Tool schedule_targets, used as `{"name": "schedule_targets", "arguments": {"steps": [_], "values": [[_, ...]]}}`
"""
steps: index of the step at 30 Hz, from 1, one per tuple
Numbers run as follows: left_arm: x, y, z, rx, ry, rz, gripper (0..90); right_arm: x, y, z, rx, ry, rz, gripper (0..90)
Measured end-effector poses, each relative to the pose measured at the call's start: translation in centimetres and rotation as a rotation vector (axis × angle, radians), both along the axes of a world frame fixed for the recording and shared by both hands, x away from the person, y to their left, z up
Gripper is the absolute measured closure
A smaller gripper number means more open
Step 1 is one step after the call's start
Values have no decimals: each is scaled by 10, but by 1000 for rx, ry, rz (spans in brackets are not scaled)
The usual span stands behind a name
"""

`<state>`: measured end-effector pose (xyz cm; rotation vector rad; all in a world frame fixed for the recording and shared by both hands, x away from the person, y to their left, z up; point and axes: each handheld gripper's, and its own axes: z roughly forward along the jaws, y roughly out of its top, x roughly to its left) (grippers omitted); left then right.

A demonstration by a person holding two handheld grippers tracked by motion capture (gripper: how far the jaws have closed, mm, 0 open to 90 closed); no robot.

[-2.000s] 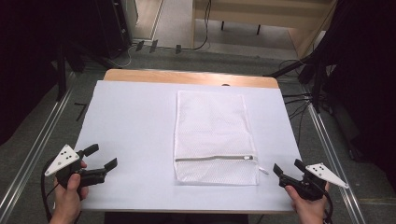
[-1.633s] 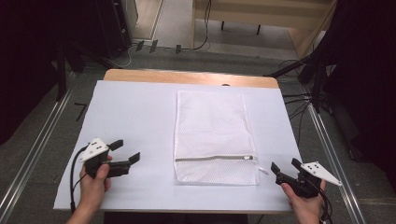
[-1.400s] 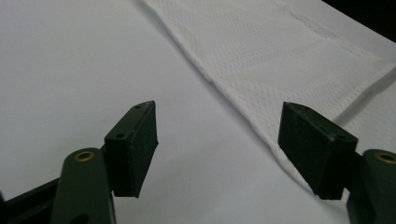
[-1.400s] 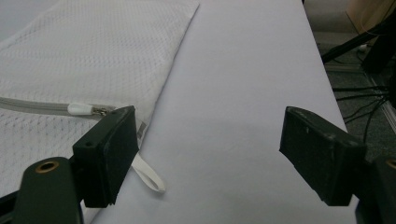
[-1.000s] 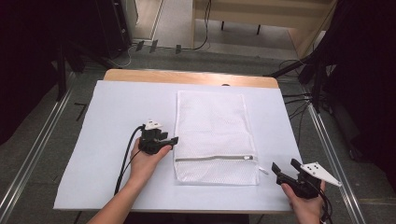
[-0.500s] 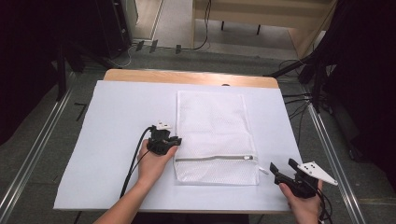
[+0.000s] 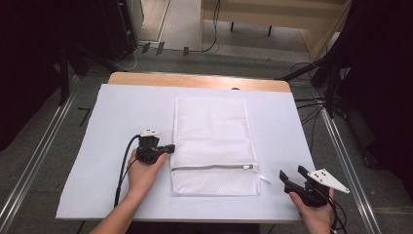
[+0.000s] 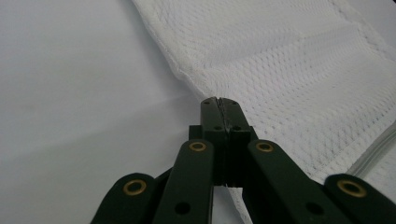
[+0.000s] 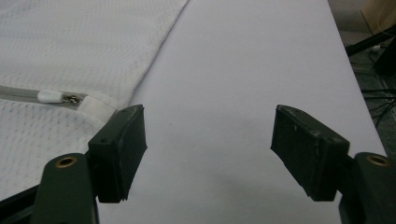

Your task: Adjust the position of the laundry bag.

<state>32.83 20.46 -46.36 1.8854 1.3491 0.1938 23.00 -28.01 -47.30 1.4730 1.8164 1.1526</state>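
At the table's (image 7: 122, 105) centre lies a white mesh bag (image 7: 213, 141); left gripper (image 7: 168, 148), jaws pressed together, touches its left edge, right gripper (image 7: 290, 176) gapes wide near the front-right corner

- The right gripper (image 9: 208, 154), with two black padded jaws spread wide, hovers over the white-covered worktop (image 9: 243, 70).
- A white mesh zippered laundry bag (image 9: 70, 42) lies beside the left jaw, its white zipper pull (image 9: 50, 96) near the bag's edge.

No legible text, labels, brands, numbers or signs are showing on any surface in these three views at present.
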Motion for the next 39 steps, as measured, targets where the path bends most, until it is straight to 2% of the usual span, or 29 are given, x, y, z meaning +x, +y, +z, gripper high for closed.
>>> {"name": "schedule_targets", "arguments": {"steps": [7, 13, 16, 17, 19, 20, 22, 23, 26, 28, 30, 32, 34, 36, 37, 39], "values": [[-10, 36, 2, 5, -10, 50, 900, -1, 8, 1, -11, -8, 14, 271], [-22, 58, 9, 13, -16, 55, 900, -3, 17, 4, -15, -30, 30, 279], [-27, 68, 13, -7, -52, 63, 900, -5, 24, 7, -5, -41, 43, 285], [-29, 71, 14, -26, -76, 69, 882, -5, 27, 8, -3, -47, 48, 288], [-31, 76, 13, -66, -119, 97, 729, -5, 34, 9, 3, -63, 62, 307], [-33, 77, 13, -62, -128, 105, 653, -6, 38, 10, 7, -67, 69, 326], [-34, 78, 14, -33, -149, 109, 548, -6, 47, 12, 12, -76, 89, 364], [-36, 79, 15, -17, -165, 103, 541, -5, 52, 12, 6, -82, 96, 387], [-43, 81, 19, -16, -208, 102, 496, -4, 69, 14, -4, -85, 127, 401], [-47, 78, 21, -10, -235, 94, 483, -4, 79, 15, -7, -98, 121, 421], [-51, 73, 23, -12, -250, 76, 478, -1, 87, 14, 45, -82, 159, 428], [-55, 65, 25, -5, -265, 46, 486, 2, 93, 12, 89, -47, 206, 477], [-58, 55, 25, 3, -283, 9, 479, 3, 98, 10, 82, -16, 224, 560], [-59, 44, 25, 6, -295, -21, 442, 4, 100, 9, 69, 13, 230, 559], [-60, 39, 25, 8, -299, -37, 408, 5, 101, 9, 75, 17, 233, 563], [-62, 30, 24, -1, -302, -74, 403, 7, 101, 7, 95, 35, 252, 561]]}}
